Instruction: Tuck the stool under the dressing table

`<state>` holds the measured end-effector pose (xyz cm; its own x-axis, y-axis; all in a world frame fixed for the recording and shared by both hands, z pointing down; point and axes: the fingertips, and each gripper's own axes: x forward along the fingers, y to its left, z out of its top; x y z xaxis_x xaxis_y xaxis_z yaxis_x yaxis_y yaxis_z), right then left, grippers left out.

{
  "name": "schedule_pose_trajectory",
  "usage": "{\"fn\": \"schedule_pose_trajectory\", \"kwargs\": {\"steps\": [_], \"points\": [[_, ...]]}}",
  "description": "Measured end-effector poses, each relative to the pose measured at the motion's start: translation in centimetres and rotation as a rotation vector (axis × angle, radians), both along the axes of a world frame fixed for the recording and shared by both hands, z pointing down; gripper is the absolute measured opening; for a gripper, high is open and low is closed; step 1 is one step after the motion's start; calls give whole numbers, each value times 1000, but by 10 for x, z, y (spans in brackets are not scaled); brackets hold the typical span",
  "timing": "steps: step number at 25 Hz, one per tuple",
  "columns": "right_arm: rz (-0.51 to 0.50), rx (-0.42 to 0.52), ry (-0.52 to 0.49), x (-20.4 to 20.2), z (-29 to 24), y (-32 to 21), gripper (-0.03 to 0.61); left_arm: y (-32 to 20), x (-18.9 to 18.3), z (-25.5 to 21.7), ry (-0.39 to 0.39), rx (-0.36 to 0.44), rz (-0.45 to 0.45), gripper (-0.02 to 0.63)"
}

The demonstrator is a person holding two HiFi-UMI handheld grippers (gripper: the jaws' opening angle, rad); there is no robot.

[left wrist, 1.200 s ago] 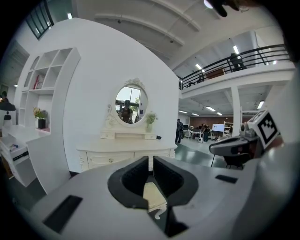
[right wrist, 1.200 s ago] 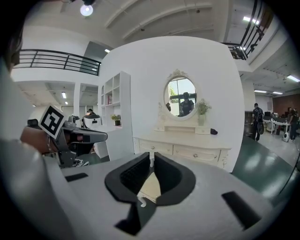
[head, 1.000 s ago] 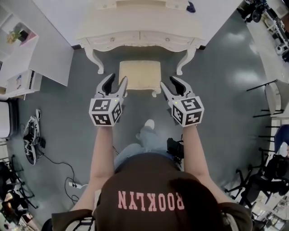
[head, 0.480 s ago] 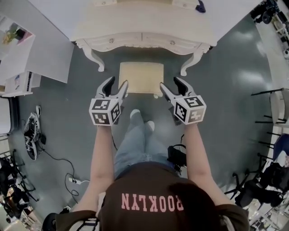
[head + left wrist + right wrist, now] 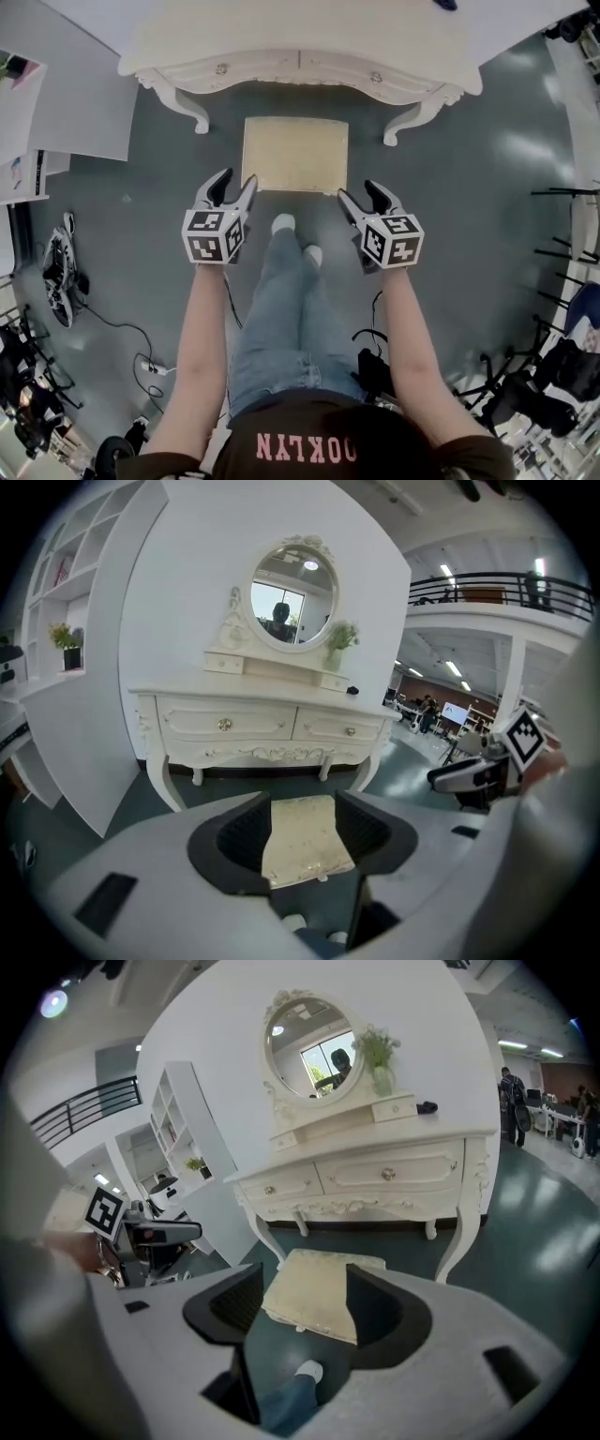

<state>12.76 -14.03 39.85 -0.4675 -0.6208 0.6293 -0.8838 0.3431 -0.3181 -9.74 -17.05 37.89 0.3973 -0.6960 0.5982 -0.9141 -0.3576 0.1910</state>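
Observation:
The cream cushioned stool [image 5: 295, 155] stands on the grey floor just in front of the white dressing table [image 5: 300, 52], between its curved front legs. My left gripper [image 5: 238, 178] hovers at the stool's near left corner. Its jaws are closing, with nothing pressed between them. My right gripper [image 5: 358, 190] hovers open at the near right corner, clear of the stool. The left gripper view has the stool [image 5: 300, 841] framed between the jaws and the table [image 5: 272, 724] behind it. The right gripper view shows the stool [image 5: 314, 1297] and table [image 5: 375, 1180] the same way.
The person's legs and white shoes [image 5: 281, 225] stand between the grippers, close behind the stool. A white shelf unit [image 5: 56, 103] is at the left, with shoes and cables [image 5: 61, 272] on the floor. Dark chairs [image 5: 562, 356] crowd the right side.
Both grippers have sunk toward the floor and now sit at the stool's near corners. The person's feet have stepped forward, and the stool looks larger and nearer.

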Motion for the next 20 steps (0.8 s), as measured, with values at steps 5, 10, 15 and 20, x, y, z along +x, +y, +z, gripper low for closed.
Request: {"fn": "schedule_pose_trajectory", "kwargs": {"steps": [5,10,15,20], "points": [[9,-72,18,0,76,-7,264,-5,-14,76,-29,-93,-18,201],[7,-143,35,3,150,-5,280,-4,-19,149,-48,-173,-5,201],[-14,-224,54,2,221,4,284,2,-30,217,-54,-265,13,201],[76,-312,-44,7,268,11,295,14,-44,271,-42,-369,-1,202]]}}
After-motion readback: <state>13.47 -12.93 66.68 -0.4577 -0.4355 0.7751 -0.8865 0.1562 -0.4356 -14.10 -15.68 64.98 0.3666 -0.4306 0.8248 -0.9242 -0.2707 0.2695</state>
